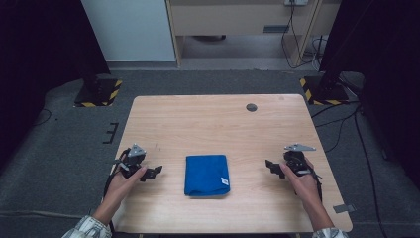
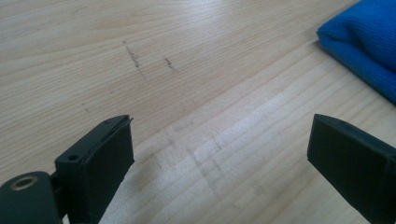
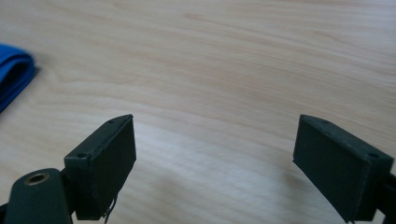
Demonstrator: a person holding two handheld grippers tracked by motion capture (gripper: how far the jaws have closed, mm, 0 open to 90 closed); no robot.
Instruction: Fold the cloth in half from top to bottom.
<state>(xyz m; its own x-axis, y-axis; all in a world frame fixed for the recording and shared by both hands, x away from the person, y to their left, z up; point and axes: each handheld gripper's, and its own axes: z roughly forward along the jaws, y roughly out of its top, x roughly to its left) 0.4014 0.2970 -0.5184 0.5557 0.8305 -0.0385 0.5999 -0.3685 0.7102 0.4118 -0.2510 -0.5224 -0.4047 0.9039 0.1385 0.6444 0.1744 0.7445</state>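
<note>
two wide-open grippers, left gripper [image 1: 153, 172] and right gripper [image 1: 273, 167], flank the folded blue cloth [image 1: 206, 175], both apart from it.

cloth [image 1: 206, 175] on table [image 1: 218, 119], between grippers

Left gripper [image 1: 154, 171] and right gripper [image 1: 272, 167] rest low, jaws spread wide.

Lab setup: bare wood surface [image 1: 218, 124] on grey carpet [image 1: 59, 148], black curtains [image 1: 39, 39] both sides, hazard-taped stand bases [image 1: 99, 92], loose cables [image 1: 341, 124].
</note>
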